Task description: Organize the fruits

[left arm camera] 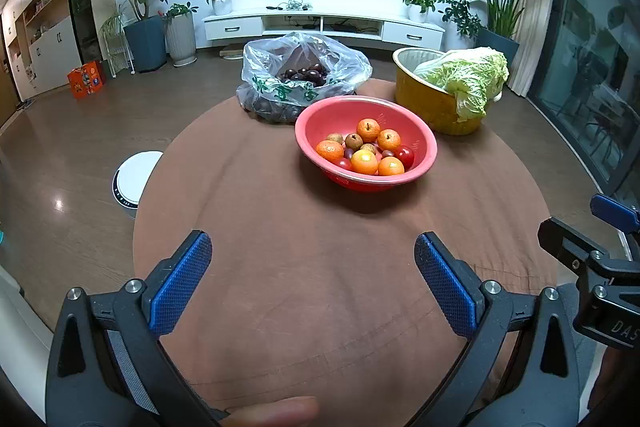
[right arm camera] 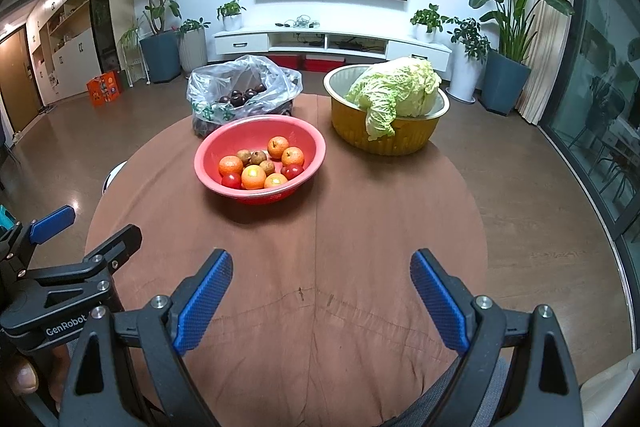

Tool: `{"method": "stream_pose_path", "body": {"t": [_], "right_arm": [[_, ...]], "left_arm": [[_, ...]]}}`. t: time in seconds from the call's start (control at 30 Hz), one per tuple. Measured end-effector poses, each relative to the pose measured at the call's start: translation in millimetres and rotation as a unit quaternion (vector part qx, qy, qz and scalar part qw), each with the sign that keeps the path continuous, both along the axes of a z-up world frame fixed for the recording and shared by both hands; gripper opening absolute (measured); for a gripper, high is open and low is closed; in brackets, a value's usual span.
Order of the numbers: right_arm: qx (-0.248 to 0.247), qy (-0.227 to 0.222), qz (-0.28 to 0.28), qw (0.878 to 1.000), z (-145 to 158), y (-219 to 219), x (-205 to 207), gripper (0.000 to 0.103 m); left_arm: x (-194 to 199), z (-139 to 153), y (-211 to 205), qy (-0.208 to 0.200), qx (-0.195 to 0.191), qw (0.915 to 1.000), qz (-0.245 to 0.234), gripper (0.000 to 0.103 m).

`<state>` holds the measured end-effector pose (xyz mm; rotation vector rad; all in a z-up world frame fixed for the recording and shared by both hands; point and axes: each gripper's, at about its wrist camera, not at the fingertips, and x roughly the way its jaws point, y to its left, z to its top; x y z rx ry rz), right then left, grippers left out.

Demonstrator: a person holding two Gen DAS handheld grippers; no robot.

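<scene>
A red bowl on the round brown-clothed table holds several small oranges, brownish fruits and red tomatoes. Behind it a clear plastic bag holds dark plums. My left gripper is open over the near table, well short of the bowl, nothing between its fingers. My right gripper is open too, also empty, near the front edge.
A yellow basin with a napa cabbage stands at the back right of the table. A white round device sits on the floor at the left. Potted plants and a TV cabinet line the far wall.
</scene>
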<state>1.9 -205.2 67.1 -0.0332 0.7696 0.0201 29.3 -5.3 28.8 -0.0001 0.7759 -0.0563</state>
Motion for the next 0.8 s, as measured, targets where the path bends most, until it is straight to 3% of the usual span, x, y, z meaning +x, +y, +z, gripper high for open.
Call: {"method": "stream_pose_path", "body": {"t": [0.8], "right_arm": [[0.000, 0.002, 0.000, 1.000, -0.1, 0.0, -0.9, 0.092]], "left_arm": [[0.7, -0.4, -0.3, 0.001, 0.000, 1.0000, -0.001, 0.103]]}}
